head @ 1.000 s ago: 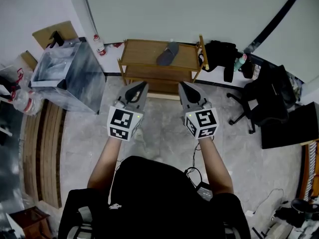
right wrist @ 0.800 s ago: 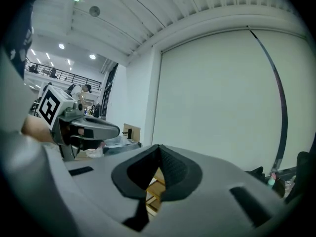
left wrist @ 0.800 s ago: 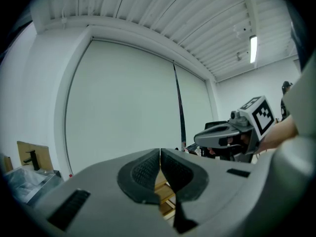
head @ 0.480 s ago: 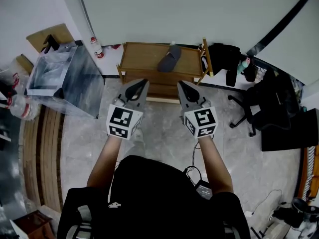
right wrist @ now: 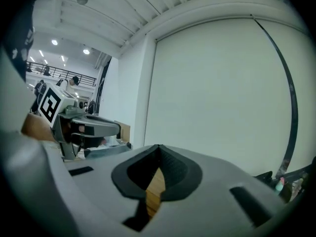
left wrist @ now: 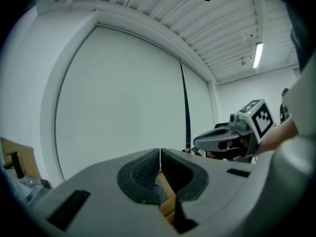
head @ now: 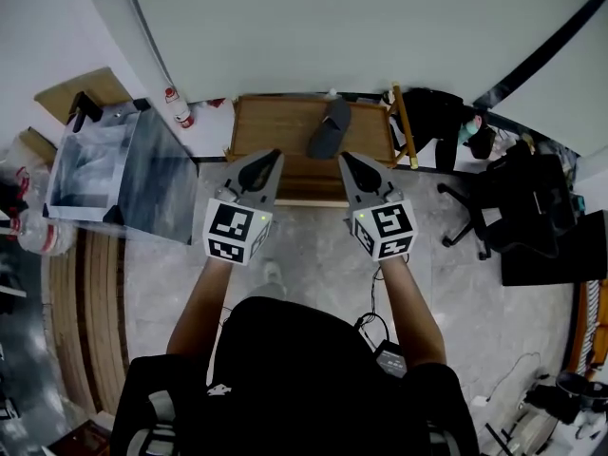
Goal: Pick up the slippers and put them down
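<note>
A slipper (head: 329,128) lies on top of the shelf rack (head: 271,126), toward its right end, with the rack backed against the wall (head: 332,27). Left of the rack a bottle (head: 175,105) stands by the wall, a box (head: 114,174) sits nearer the camera, and a cardboard sheet (head: 71,93) lies farther left, behind that box. Right of the rack is a bag (head: 432,112), and farther right an office chair (head: 522,207). In front of the rack, above the floor (head: 313,250), the left hand-held gripper (head: 273,156) and the right hand-held gripper (head: 346,158) are side by side, tips at the rack's front edge, the slipper just beyond and between them.
</note>
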Demonstrator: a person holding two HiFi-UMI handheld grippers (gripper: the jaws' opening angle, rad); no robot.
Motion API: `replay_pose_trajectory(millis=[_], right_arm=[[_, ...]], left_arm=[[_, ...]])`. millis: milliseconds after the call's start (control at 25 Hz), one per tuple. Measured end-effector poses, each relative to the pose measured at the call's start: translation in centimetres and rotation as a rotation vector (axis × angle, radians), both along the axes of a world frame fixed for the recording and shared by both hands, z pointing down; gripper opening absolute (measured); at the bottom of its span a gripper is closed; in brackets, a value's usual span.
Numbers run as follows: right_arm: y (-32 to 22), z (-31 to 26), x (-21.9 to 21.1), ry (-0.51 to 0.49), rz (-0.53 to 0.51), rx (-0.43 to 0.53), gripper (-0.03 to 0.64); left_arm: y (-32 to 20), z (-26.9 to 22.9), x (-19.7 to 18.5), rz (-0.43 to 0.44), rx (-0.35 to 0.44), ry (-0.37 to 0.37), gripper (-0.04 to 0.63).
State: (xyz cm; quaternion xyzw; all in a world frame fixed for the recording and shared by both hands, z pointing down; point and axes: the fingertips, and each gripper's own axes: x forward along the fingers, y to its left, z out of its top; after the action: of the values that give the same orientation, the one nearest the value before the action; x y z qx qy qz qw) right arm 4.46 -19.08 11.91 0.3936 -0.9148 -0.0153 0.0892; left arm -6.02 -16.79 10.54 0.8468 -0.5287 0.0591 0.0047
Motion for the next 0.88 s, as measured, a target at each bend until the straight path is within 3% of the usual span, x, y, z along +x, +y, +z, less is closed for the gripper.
replay_pose_trajectory(millis=[440,880], right_arm=[[-4.9,2.3,-3.8,0.045,0.057,-0.028,-0.009],[-9.0,6.1,-2.8,0.089,0.103,-0.099,-0.009]], left_arm=[[-5.1,2.5,-3.6,0.081,-0.052,0.032,0.008],[-9.3,5.3,-3.4,0.118,-0.103,0.017,0.008]])
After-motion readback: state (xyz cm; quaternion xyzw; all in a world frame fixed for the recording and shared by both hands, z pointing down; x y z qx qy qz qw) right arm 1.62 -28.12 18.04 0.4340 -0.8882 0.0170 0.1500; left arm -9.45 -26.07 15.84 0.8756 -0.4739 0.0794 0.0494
